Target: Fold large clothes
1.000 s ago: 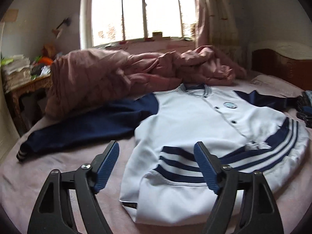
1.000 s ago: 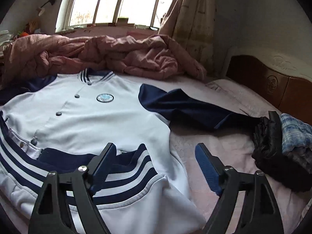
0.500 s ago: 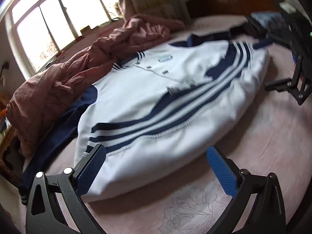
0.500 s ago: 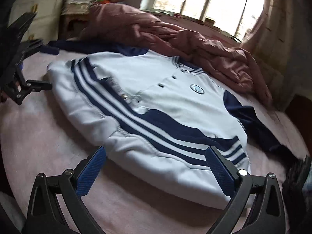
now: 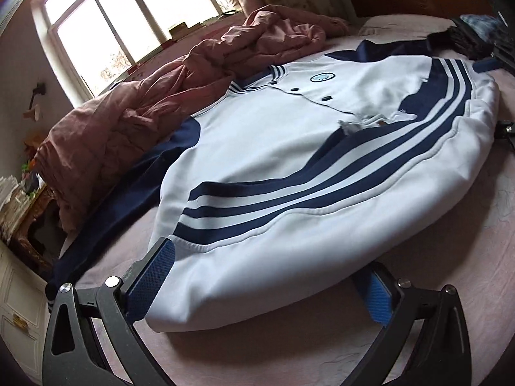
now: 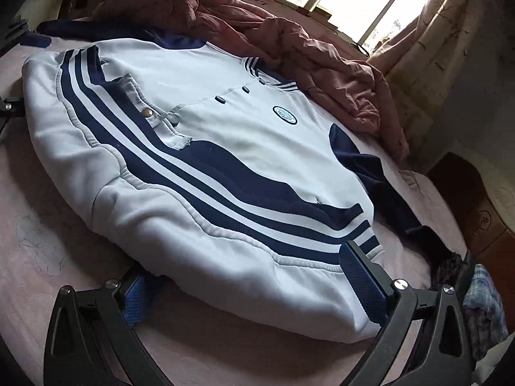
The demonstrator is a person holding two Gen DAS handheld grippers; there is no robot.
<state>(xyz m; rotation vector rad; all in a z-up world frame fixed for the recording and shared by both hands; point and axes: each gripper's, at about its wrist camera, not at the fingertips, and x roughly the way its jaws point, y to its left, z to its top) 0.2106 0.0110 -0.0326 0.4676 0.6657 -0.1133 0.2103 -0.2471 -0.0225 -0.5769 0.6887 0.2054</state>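
A white jacket (image 5: 289,135) with navy stripes and navy sleeves lies flat, front up, on the pink bed sheet (image 5: 450,241). My left gripper (image 5: 264,283) is open wide at the hem's left corner. One pad lies over the corner and the other sits at the hem's edge. My right gripper (image 6: 249,284) is open just as wide at the right corner of the jacket (image 6: 225,148), with the hem between its fingers. Neither gripper's pads press the cloth. Each gripper shows at the edge of the other's view.
A bunched pink quilt (image 5: 161,96) lies behind the collar, under the window. A wooden headboard (image 6: 482,209) stands on the right. Dark and plaid clothes (image 6: 482,299) are piled by the right sleeve. A wooden side table (image 5: 29,218) stands at the left.
Both grippers have dropped and rolled, coming in to the jacket's hem corners. Their jaws stand wider than a second ago. The jacket has not moved.
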